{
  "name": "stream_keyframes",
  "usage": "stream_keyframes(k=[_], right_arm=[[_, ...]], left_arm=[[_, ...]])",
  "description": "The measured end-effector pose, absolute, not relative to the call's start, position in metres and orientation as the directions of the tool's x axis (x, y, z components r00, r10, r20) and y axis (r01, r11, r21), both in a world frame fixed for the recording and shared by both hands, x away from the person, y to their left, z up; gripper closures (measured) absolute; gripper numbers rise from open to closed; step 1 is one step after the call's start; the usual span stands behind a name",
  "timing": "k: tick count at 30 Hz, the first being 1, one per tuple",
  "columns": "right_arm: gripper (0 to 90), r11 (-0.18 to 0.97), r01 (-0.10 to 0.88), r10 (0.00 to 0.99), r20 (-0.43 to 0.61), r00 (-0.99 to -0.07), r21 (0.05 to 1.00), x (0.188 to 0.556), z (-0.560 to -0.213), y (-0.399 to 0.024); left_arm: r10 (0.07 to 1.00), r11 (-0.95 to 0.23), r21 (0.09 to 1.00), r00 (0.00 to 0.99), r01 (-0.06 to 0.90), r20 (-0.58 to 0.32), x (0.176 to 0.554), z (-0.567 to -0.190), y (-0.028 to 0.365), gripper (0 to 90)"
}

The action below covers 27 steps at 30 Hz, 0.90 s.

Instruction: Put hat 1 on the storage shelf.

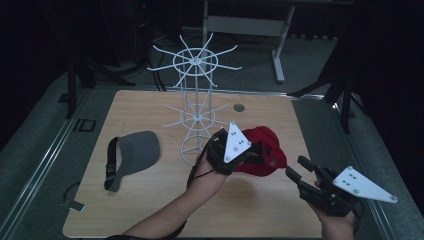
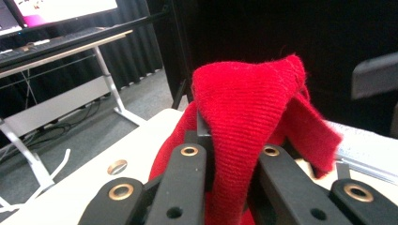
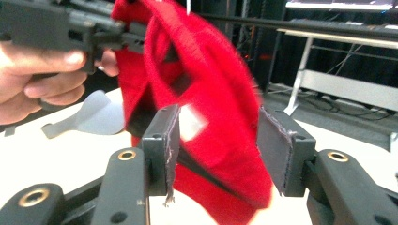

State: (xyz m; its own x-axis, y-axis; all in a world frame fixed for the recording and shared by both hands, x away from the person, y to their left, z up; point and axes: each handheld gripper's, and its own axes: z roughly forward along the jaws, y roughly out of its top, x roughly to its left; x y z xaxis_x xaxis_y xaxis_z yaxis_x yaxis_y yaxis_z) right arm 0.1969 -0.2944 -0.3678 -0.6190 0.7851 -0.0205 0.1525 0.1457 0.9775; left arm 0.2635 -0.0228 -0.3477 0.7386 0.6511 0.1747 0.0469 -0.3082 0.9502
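The left gripper [image 1: 248, 150] is clamped on a fold of the red cap [image 1: 267, 147], its jaws pinching the knit fabric so that, in the left gripper view, the cloth [image 2: 248, 108] bunches up between and over them. It holds the cap lifted above the right part of the wooden surface [image 1: 150, 200], just in front of the base of the white wire rack [image 1: 196, 107]. The right gripper [image 1: 299, 167] sits just to the right of the cap with its jaws parted; in the right gripper view the red fabric [image 3: 220, 117] hangs in front of and between the two pads [image 3: 277, 150] without being pressed by them, so it grips nothing. The work in hand looks like getting the cap onto one of the rack's prongs. To do that well, the left grip should stay firm, since it alone carries the cap, while the right gripper takes a clean bite on the opposite edge, low on the band rather than on a loose fold, so the opening can be spread. The thin prongs would snag knit easily, so the approach should be slow and along a prong's line. Well apart on the left of the surface lies a grey visor [image 1: 132, 157], untouched.
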Motion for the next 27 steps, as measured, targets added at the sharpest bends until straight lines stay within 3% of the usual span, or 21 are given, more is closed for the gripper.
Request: stream_keyframes(k=[7, 15, 27], right_arm=[[49.5, 0.149, 0.171, 0.791, -0.013, -0.611, 0.974, 0.202, -0.368, -0.313], [52.4, 0.156, 0.173, 0.758, -0.006, -0.653, 0.972, 0.21, -0.368, -0.314], [55.2, 0.201, 0.104, 0.613, -0.042, -0.789, 0.974, 0.204, -0.356, -0.284]], left_arm=[[0.594, -0.303, 0.953, 0.785, 0.015, 0.177, 0.262, -0.347, -0.012, 87.7], [0.447, -0.33, 0.943, 0.874, -0.039, 0.192, 0.259, -0.343, 0.003, 87.5], [0.236, -0.288, 0.95, 0.952, -0.122, 0.194, 0.251, -0.344, 0.014, 87.2]])
